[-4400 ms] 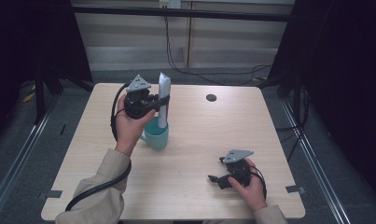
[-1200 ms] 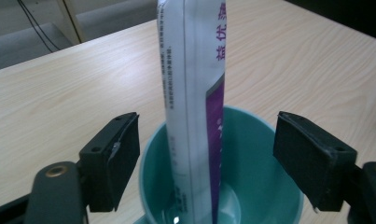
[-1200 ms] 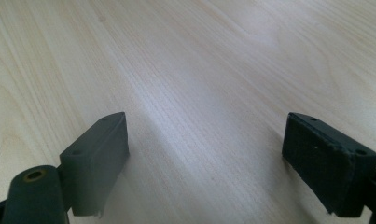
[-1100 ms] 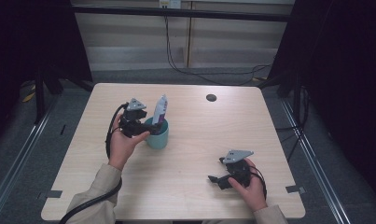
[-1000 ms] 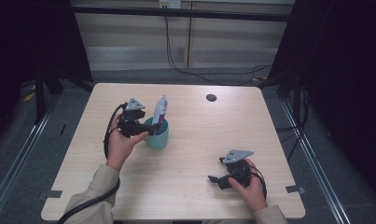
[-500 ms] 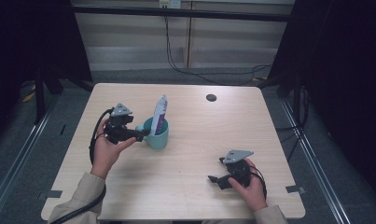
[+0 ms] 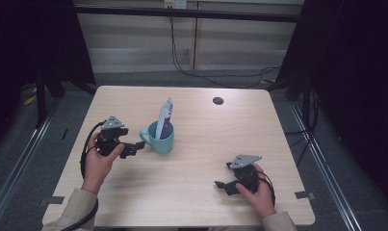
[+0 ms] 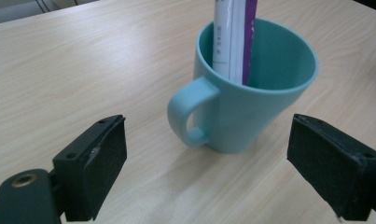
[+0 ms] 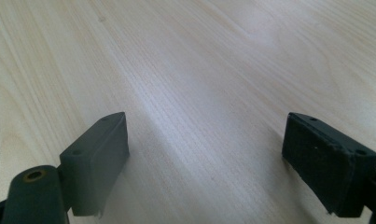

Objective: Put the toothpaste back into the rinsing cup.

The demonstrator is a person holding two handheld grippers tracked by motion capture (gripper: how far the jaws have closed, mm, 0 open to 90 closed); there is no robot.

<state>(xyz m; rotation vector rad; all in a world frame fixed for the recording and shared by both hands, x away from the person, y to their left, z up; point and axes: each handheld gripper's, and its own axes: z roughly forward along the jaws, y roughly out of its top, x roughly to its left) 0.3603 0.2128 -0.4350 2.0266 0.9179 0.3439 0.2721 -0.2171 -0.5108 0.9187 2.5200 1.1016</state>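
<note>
The left tongs (image 7: 136,148), just opened wide and empty, sit left of the mug (image 7: 159,138) at frame centre; the right tongs (image 7: 223,185) gape over bare bench (image 7: 259,130) at lower right.

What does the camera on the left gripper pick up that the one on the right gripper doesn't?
The left gripper view alone: a teal mug with its handle toward the camera and a white and purple tube standing inside it, straight ahead of the left gripper, whose open jaws touch nothing.

The right gripper view alone: bare wood ahead of the right gripper, nothing between its jaws.

Shared: the light wooden table and two black jaws spread wide at the bottom.
</note>
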